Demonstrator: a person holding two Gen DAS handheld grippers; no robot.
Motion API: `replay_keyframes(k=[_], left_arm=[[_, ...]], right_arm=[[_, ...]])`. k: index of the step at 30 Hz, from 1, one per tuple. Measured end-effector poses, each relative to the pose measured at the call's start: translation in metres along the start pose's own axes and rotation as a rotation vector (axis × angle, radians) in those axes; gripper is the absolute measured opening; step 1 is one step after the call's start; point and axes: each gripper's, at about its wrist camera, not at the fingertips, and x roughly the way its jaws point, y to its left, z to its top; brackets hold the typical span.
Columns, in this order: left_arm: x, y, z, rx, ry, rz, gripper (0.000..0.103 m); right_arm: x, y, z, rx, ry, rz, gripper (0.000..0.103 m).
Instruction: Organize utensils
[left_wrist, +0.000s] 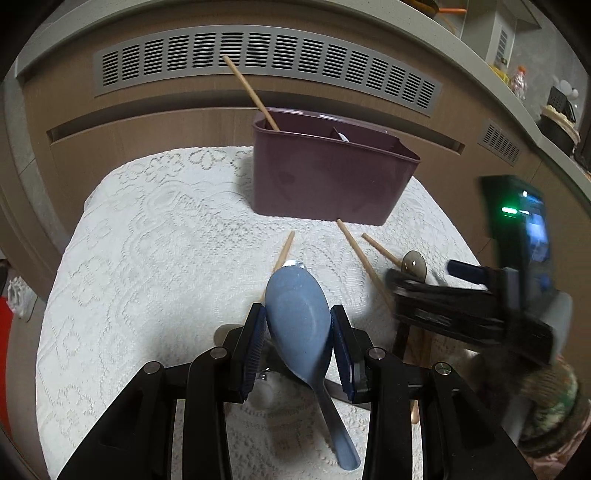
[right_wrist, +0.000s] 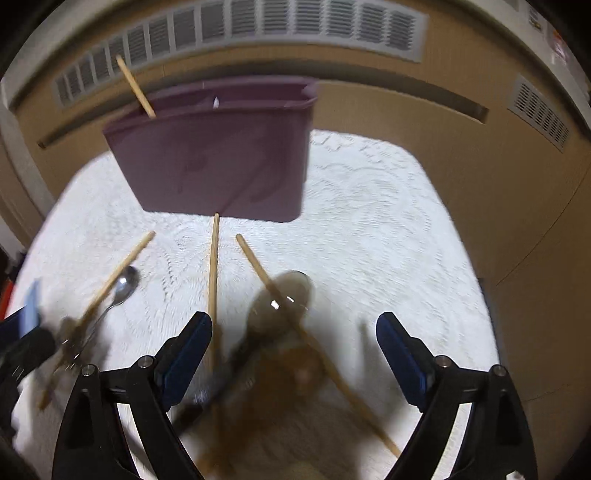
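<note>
Left gripper (left_wrist: 299, 328) jaws clamp blue rice paddle (left_wrist: 299, 314); right gripper (right_wrist: 293, 343) spread wide; purple caddy (left_wrist: 328, 177) straight ahead, far tabletop edge.

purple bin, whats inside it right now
One wooden chopstick leans out of the purple bin at its left end, and a pale utensil tip shows by a divider. The walls hide the rest.

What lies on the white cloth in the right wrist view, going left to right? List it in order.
Metal spoon → chopstick crossing it → upright-running chopstick → slanted chopstick → dark translucent spoon. The purple bin stands behind them all.
</note>
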Motion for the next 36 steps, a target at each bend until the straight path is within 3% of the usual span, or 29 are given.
replay_keyframes(k=[2,5,6,17,28,29,30,36], left_arm=[[-0.003,0.001,-0.001,-0.003,-0.004,-0.003,0.037],[-0.006,0.002,-0.001,-0.004,-0.005,-0.009,0.037],[-0.005,0.001,-0.001,-0.004,-0.005,-0.011,0.037],[-0.018,-0.002,-0.008,-0.022,-0.016,-0.049,0.035],[-0.044,-0.014,-0.007,-0.008,-0.067,-0.061,0.027],[-0.047,-0.015,-0.006,-0.006,-0.073,-0.063,0.023],[-0.048,-0.016,-0.006,-0.004,-0.076,-0.065,0.012],[-0.062,-0.021,-0.002,0.011,-0.107,-0.073,0.011]], right_arm=[[0.011,0.008,0.004,-0.003,0.019,-0.015,0.08],[0.016,0.013,0.009,0.002,0.035,0.03,0.049],[0.015,0.014,0.01,-0.007,0.043,0.051,0.035],[-0.047,0.001,-0.003,-0.07,-0.052,0.256,0.034],[-0.097,-0.006,-0.009,-0.118,-0.165,0.31,0.033],[-0.101,-0.007,-0.009,-0.121,-0.175,0.312,0.033],[-0.104,-0.007,-0.009,-0.123,-0.182,0.315,0.033],[-0.123,-0.01,-0.009,-0.139,-0.227,0.333,0.033]])
